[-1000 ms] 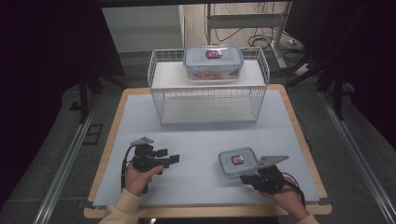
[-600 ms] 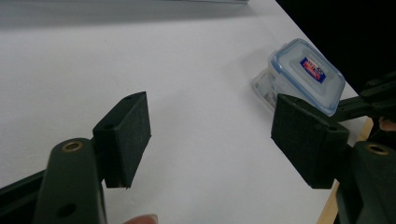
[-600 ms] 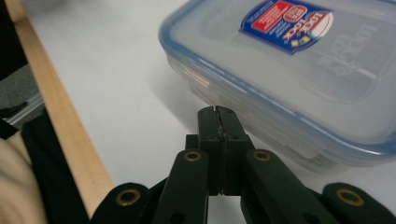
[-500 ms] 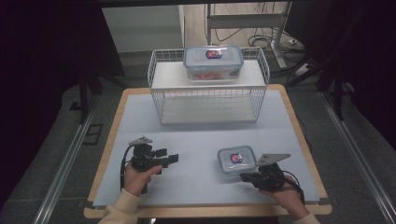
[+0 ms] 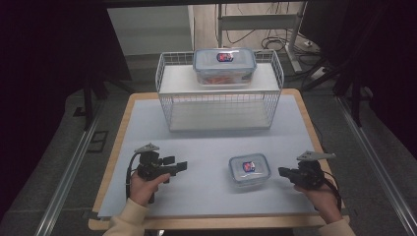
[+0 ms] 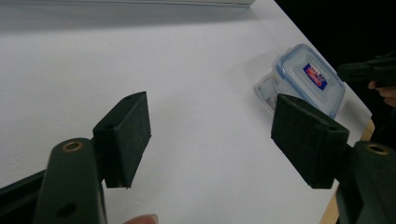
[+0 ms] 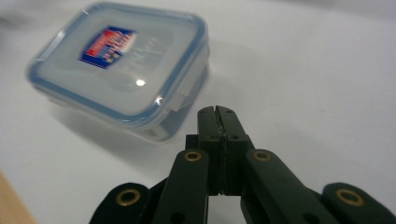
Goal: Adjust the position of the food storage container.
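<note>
The small clear plastic box with blue-rimmed lid (image 5: 250,169) lay on the pale table mat (image 5: 211,147). Right of the box, the right gripper (image 5: 283,171) had jaws pressed together, empty. Left of the box, the left gripper (image 5: 183,166) stood wide open, holding nothing.

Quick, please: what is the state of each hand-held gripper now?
Left hand-held gripper: open, holding nothing.
Right hand-held gripper: closed, holding nothing; its tips are just short of the small box.
</note>
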### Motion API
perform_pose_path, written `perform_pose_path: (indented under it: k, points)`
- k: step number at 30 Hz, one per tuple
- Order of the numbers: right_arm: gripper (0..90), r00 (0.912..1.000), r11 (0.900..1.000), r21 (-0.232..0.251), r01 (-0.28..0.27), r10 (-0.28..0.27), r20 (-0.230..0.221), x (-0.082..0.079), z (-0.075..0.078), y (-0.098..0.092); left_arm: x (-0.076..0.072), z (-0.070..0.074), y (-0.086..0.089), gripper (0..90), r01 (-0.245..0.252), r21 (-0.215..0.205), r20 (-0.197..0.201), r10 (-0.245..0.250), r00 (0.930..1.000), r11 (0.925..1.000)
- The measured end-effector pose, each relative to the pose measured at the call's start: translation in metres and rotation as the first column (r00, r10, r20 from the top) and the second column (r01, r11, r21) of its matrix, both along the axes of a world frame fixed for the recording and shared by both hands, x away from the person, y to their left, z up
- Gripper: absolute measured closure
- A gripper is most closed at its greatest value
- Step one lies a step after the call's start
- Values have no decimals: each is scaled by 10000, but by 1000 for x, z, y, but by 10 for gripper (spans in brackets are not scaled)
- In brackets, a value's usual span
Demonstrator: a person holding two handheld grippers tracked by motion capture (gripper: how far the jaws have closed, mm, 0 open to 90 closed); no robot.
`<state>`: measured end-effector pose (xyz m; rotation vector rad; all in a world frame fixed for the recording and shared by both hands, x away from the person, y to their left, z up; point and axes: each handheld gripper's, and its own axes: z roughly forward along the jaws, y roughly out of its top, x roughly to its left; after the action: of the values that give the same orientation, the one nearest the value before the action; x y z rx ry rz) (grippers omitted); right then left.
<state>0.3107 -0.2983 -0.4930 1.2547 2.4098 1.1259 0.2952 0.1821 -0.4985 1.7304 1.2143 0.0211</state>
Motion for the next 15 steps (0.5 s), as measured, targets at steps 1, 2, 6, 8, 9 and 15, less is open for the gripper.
perform_pose_path:
  k: [1,2,6,8,9,15]
  points:
    - [896,9999,10000,-74,-45,44,-167,2,-3,3,0,0,0,281,12,18,0,-12,10000,10000]
    - [896,9999,10000,-74,-45,44,-167,2,-3,3,0,0,0,281,12,18,0,-12,10000,10000]
    - [896,9989,9992,-307,-264,251,-399,5,-10,15,0,-1,1,280,2,4,-8,-2,10000,10000]
    - [897,9986,9989,-313,-349,336,-398,4,-10,19,0,-1,1,281,-36,-29,0,36,10000,10000]
    - [896,9988,9986,-388,-350,336,-361,3,-9,21,0,0,2,281,-28,-25,-5,28,10000,10000]
    - [896,9985,9989,-310,-347,333,-431,2,-10,25,0,-1,1,280,-10,12,-20,10,10000,10000]
